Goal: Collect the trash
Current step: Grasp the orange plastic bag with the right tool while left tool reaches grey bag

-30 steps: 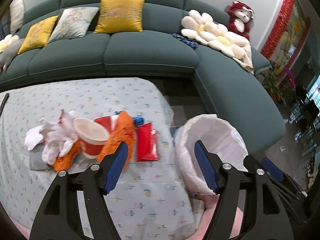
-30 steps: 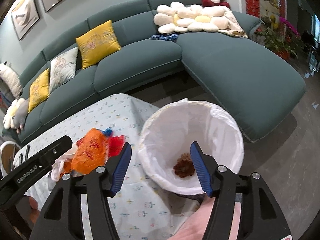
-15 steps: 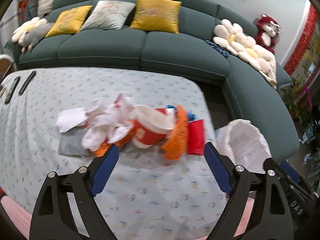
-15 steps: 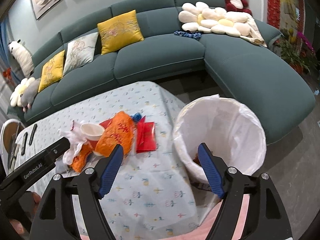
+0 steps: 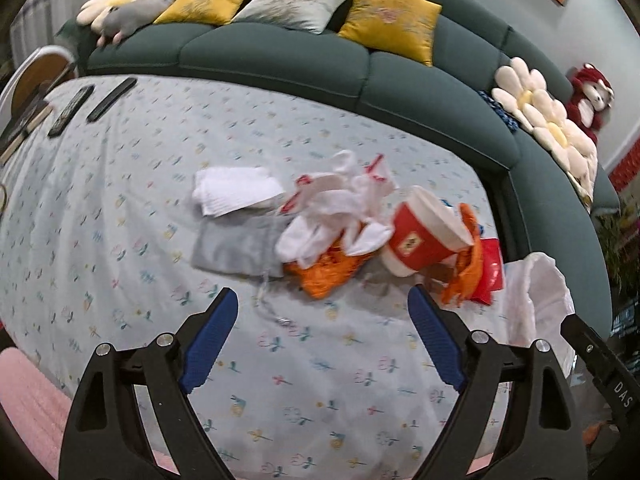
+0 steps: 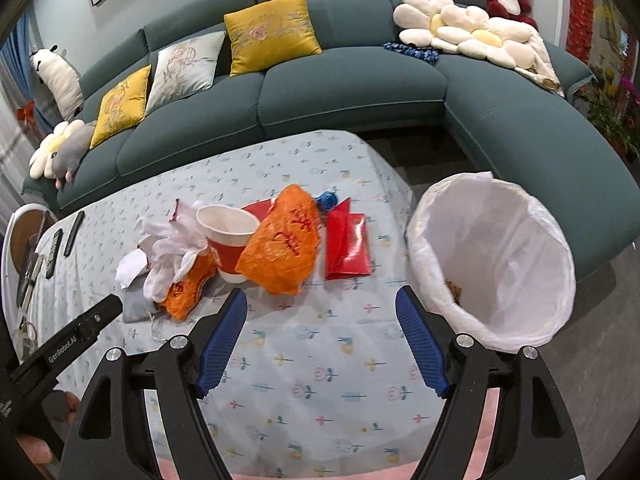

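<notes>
A heap of trash lies on the flowered tablecloth: a red paper cup, crumpled white tissues, an orange plastic bag, orange wrapper, a red packet and a grey cloth. A bin with a white liner stands off the table's right edge, with brown scraps inside. My left gripper is open and empty just short of the heap. My right gripper is open and empty between heap and bin.
A teal corner sofa with yellow and grey cushions runs behind the table. Two dark remotes lie at the table's far left. A white chair stands at the left. A pink sleeve shows at the bottom edge.
Both grippers have swung left, from the bin toward the trash heap. The left gripper's view now centres on the tissues and cup; the bin has slid to the right edge.
</notes>
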{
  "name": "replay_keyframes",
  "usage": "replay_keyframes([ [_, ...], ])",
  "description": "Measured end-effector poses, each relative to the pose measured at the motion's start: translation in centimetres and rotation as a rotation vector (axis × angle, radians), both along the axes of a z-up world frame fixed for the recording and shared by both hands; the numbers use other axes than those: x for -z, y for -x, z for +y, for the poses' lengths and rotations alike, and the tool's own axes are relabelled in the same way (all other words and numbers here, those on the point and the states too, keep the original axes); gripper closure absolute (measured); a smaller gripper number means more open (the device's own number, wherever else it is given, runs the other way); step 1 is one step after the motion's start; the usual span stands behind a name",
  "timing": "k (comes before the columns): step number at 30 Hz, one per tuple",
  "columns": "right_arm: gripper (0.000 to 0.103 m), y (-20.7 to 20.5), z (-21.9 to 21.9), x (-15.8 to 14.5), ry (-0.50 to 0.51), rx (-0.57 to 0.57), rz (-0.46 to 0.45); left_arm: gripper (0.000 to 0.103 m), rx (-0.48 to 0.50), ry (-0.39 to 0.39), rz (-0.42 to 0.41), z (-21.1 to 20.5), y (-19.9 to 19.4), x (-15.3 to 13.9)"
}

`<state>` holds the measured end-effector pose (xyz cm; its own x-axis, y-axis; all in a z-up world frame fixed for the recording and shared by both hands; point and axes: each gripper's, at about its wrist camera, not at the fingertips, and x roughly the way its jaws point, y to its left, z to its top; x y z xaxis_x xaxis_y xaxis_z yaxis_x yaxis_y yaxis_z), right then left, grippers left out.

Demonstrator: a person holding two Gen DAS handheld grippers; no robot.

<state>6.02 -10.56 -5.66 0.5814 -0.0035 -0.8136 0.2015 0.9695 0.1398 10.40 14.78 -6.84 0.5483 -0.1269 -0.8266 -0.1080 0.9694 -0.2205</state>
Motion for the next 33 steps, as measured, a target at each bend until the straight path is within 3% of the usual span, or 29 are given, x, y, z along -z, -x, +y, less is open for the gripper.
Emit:
replay_keyframes([
  [16, 0.030, -6.6, 4.6, 4.2, -0.008, -0.012, 0.084, 0.016, -0.050, 0.054, 0.065, 3.7, -2.9, 2.9],
  [27, 0.030, -10.3, 4.7, 7.4, -0.004, 0.017, 0.146, 0.016, -0.069, 0.046, 0.116, 5.3, -4.9, 5.5],
  [31, 0.042, -10.7, 4.1, 8.5, -0.009, 0.026, 0.167, 0.016, -0.096, 0.038, 0.149, 6.6, -5.0, 7.0],
  [33, 0.062, -10.7, 3.9, 9.0, -0.013, 0.027, 0.176, 0.016, -0.108, 0.037, 0.159, 7.2, -5.1, 7.5],
])
